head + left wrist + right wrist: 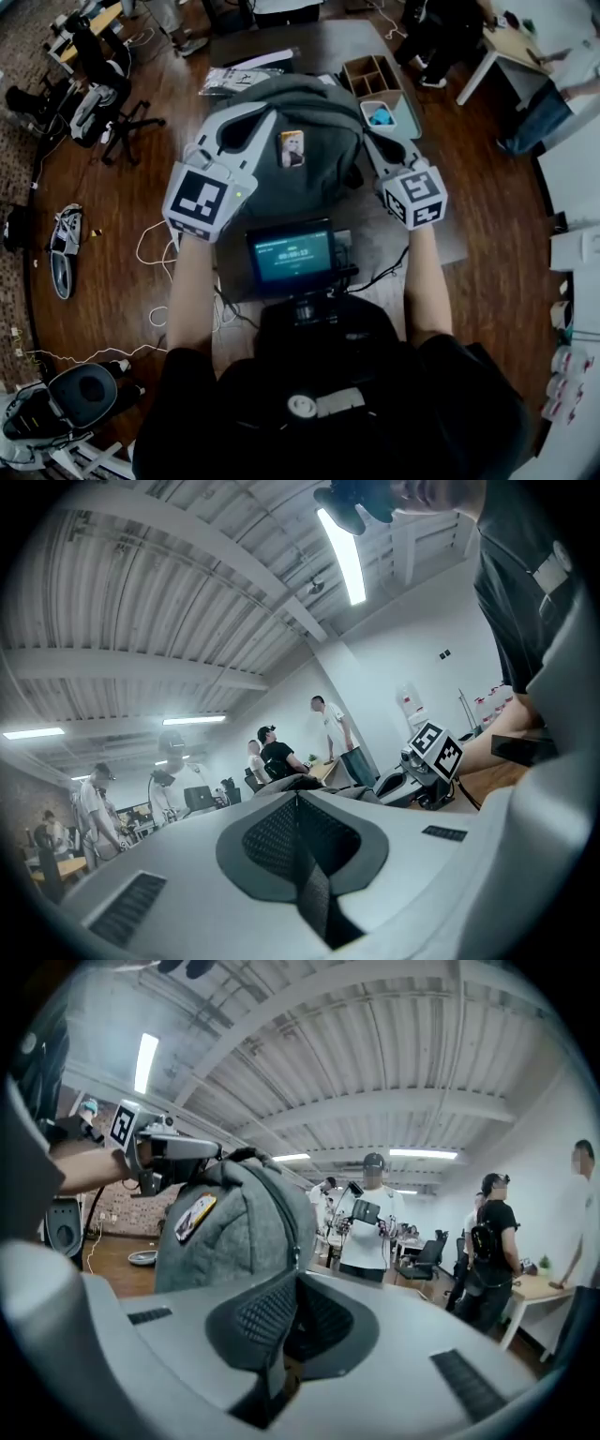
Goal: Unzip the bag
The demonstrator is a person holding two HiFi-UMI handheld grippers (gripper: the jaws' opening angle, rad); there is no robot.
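Note:
A grey backpack (309, 155) with a small badge (292, 148) stands on the dark table (441, 239). My left gripper (267, 114) lies against its top left. In the left gripper view the pads (281, 832) are closed together with a dark woven strip of the bag between them, and the bag's top (292, 782) shows just beyond. My right gripper (373, 141) is at the bag's right side. In the right gripper view the backpack (225, 1232) rises ahead and its zip line curves down to a small metal zip pull (295, 1254), which sits at the closed jaw tips.
A wooden compartment box (373, 73) and a white tub with something blue (380, 115) stand behind the bag. A lit screen (291, 255) sits at the near edge, a plastic packet (239, 80) at the far left. Chairs, cables and several people surround the table.

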